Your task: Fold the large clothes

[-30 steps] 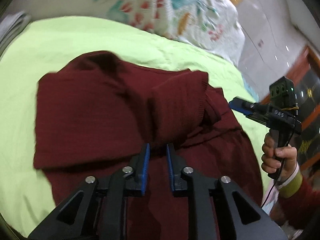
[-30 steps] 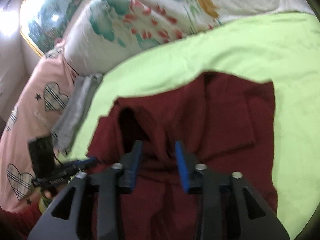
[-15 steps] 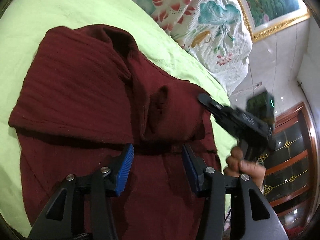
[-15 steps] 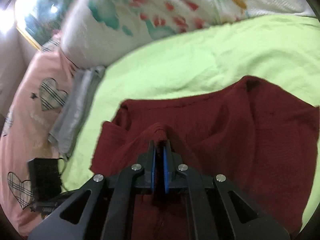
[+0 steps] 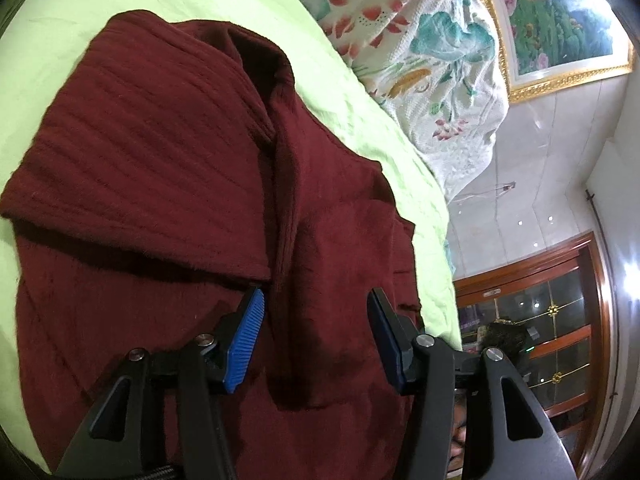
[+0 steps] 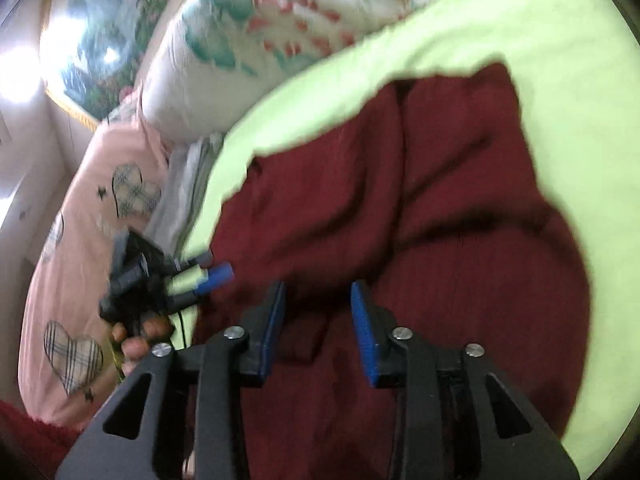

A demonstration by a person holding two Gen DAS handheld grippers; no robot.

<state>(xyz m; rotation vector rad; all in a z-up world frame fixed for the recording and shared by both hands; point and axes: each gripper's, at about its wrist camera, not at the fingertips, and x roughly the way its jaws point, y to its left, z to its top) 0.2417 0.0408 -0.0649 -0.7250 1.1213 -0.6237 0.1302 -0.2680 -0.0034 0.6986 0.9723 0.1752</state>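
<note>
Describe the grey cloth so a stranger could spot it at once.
Start at the green sheet with the dark red sweater on it. Along the sheet's edge, below the floral quilt, the folded grey cloth lies wedged against the pink heart-print bedding. It is the only plain grey fabric there.

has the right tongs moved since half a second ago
Yes. The right tongs let go of the red sweater fold, their jaws just opened, and pulled back toward the left tongs, judged against the pink quilt.
</note>
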